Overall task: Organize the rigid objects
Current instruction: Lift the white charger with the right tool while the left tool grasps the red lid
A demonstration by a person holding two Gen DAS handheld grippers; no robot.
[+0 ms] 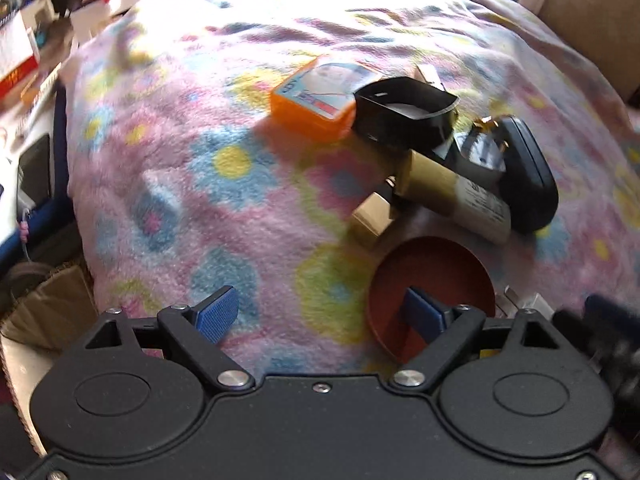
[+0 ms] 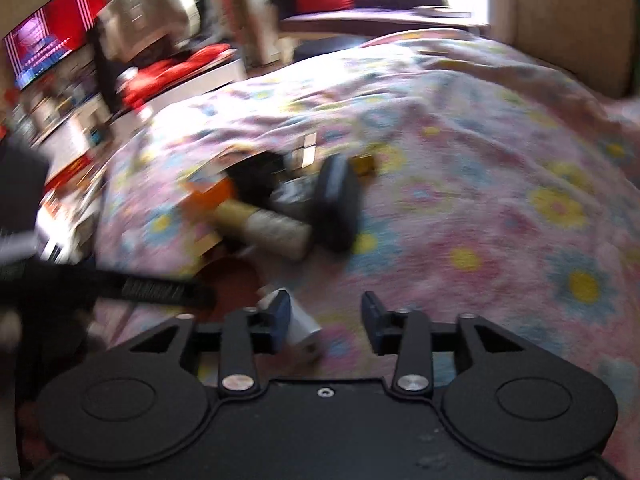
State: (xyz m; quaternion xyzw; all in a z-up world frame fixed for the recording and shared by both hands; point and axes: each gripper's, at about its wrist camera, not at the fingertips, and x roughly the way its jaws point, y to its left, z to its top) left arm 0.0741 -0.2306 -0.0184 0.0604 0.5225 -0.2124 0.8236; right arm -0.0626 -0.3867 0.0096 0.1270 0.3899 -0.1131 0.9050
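Note:
A heap of rigid objects lies on a flowered pink blanket point(image 1: 200, 208): an orange box point(image 1: 316, 100), a black open container point(image 1: 404, 114), a gold and white bottle point(image 1: 452, 196) with a gold cap point(image 1: 370, 220), a black oval case point(image 1: 528, 172) and a brown-red round lid point(image 1: 432, 292). My left gripper point(image 1: 320, 312) is open and empty; its right finger stands over the lid. My right gripper point(image 2: 326, 320) is open, with a small white block point(image 2: 304, 324) beside its left finger. The heap point(image 2: 288, 208) appears blurred in the right wrist view.
The left gripper's black body point(image 2: 100, 284) crosses the left of the right wrist view. Beyond the blanket's left edge are cluttered shelves and boxes point(image 1: 24, 60). A cardboard box point(image 1: 52, 304) sits low left. A tan wall or headboard point(image 2: 572, 20) stands at the far right.

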